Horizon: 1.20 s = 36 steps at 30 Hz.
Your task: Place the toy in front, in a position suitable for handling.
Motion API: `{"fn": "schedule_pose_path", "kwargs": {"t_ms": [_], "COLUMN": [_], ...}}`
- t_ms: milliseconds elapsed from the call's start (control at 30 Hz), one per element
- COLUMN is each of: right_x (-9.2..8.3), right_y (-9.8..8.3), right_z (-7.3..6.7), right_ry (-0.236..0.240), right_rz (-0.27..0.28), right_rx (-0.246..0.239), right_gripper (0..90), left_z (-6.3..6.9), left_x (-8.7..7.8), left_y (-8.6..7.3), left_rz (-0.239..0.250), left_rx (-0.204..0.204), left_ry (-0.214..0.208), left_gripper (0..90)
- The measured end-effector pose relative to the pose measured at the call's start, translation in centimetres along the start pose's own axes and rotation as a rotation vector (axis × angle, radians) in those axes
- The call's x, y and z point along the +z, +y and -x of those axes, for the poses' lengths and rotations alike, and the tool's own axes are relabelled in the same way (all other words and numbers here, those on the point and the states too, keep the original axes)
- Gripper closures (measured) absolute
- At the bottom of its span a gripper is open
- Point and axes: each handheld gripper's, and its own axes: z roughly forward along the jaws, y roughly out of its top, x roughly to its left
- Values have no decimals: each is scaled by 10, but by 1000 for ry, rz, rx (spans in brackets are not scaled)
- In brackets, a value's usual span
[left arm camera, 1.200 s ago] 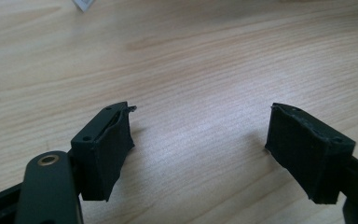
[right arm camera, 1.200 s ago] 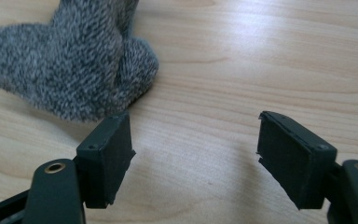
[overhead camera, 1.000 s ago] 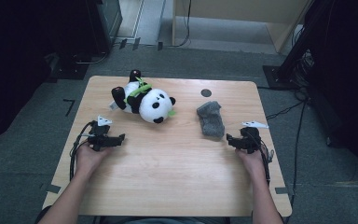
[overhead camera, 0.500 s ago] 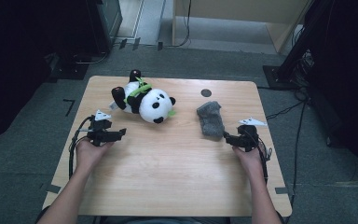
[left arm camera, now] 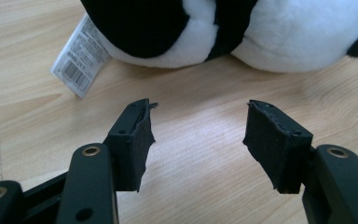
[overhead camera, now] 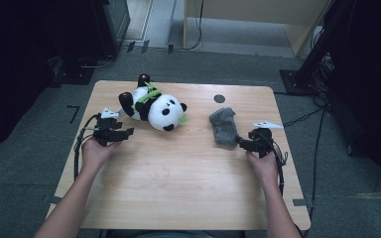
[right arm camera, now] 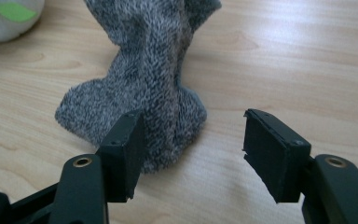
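Observation:
A black-and-white panda plush (overhead camera: pixel 154 106) with a green scarf lies on the wooden table (overhead camera: pixel 178 188), toward the back left. My left gripper (overhead camera: pixel 125 133) stands just left of it, aimed at its body (left arm camera: pixel 223 28). Its jaws (left arm camera: pixel 198 112) are open and have just been closing, with bare wood between them. A grey fuzzy cloth (overhead camera: pixel 223 125) lies at the right. My right gripper (overhead camera: pixel 241 143) is at its near end, jaws (right arm camera: pixel 193 121) open and narrowing. The cloth's end (right arm camera: pixel 154 93) reaches up to the left jaw, and no pad presses on it.
A white barcode tag (left arm camera: pixel 81 56) hangs from the panda onto the table. A small black round mark (overhead camera: pixel 220 98) sits near the table's back edge. Cables (overhead camera: pixel 79 148) trail from both grippers. Dark equipment and floor surround the table.
My left hand has moved a little away from the person, closer to the panda. Both pairs of jaws look narrower. The right hand, panda and cloth have stayed in place.

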Motion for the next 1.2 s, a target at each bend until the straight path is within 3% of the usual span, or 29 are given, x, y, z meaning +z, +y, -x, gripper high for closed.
{"fn": "schedule_pose_path", "kwargs": {"t_ms": [233,333,367,700,900,1100,1200], "right_x": [8,7,6,3,-2,-2,-2], "right_y": [1,2,4,2,5,6,7], "right_z": [-6,-7,-8,-12,-13,-19,-20], "right_ry": [-31,-31,-29,-23,-13,-17,-17], "right_rz": [4,9,16,7,48,43,50], "right_rx": [-52,-57,-64,-104,-93,-105,-108], "right_gripper": [408,409,411,419,421,420,421], "left_z": [0,0,-1,7,11,11,12], "left_x": [0,0,2,-1,-3,4,9], "left_y": [14,22,27,53,70,92,100], "left_rz": [-8,-18,-16,18,28,28,24], "left_rx": [22,4,-15,35,68,67,85], "left_ry": [10,-12,-37,-31,-26,-46,-32], "left_gripper": [390,416,413,385,385,387,389]}}
